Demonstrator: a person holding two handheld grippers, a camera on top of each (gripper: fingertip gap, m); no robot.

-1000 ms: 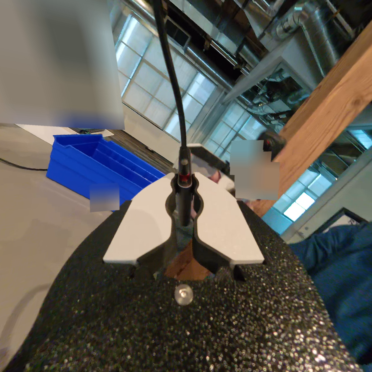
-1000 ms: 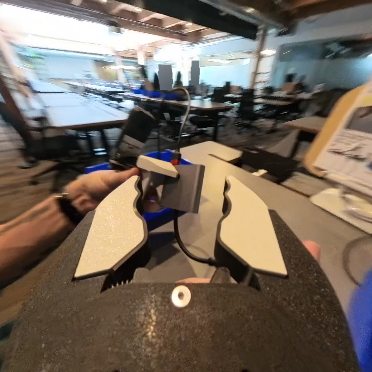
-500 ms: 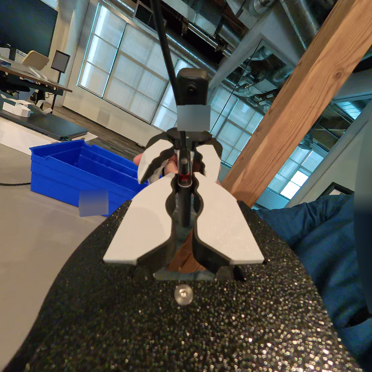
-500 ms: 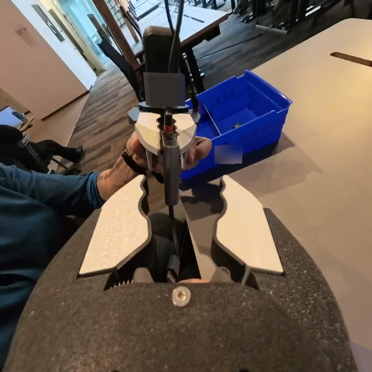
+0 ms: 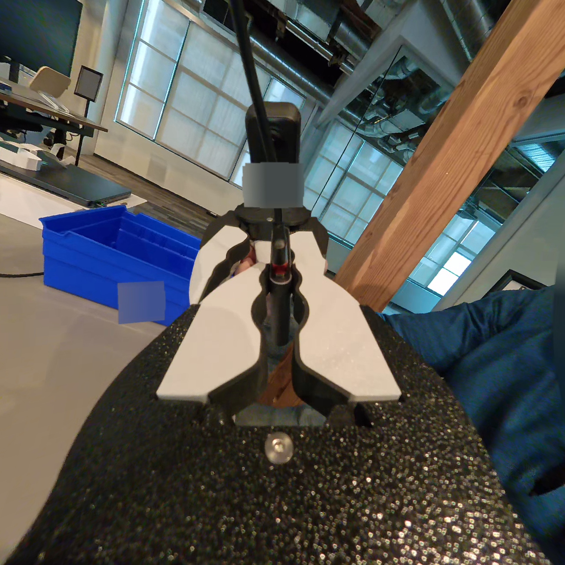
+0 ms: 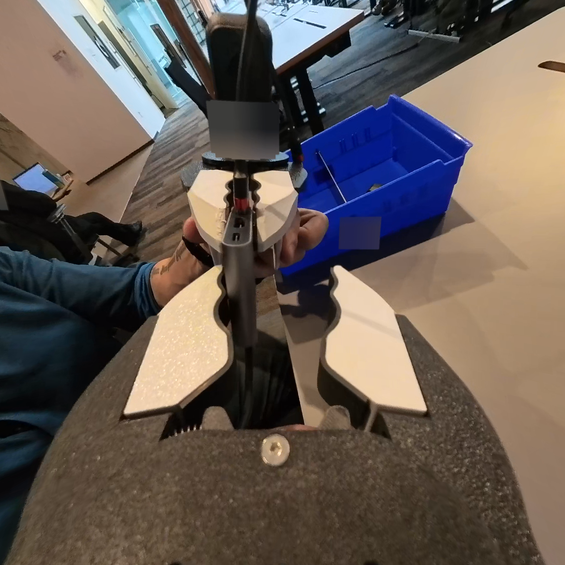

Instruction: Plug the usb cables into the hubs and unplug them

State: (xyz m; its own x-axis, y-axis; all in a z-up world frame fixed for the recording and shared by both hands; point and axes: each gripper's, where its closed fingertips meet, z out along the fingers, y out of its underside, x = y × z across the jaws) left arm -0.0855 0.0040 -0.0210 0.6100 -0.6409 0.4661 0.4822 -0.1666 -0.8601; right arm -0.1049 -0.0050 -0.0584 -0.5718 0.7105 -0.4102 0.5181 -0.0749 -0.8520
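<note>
Left tongs (image 5: 278, 276) pinch plug (image 5: 278, 269); hub (image 6: 239, 275) edge-on between parted right tongs (image 6: 276, 293).

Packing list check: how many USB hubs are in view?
1. The grey hub hangs from the cable plug that the left claw grips, between the fingers of the open right claw. Others may lie hidden in the blue bin.
</note>
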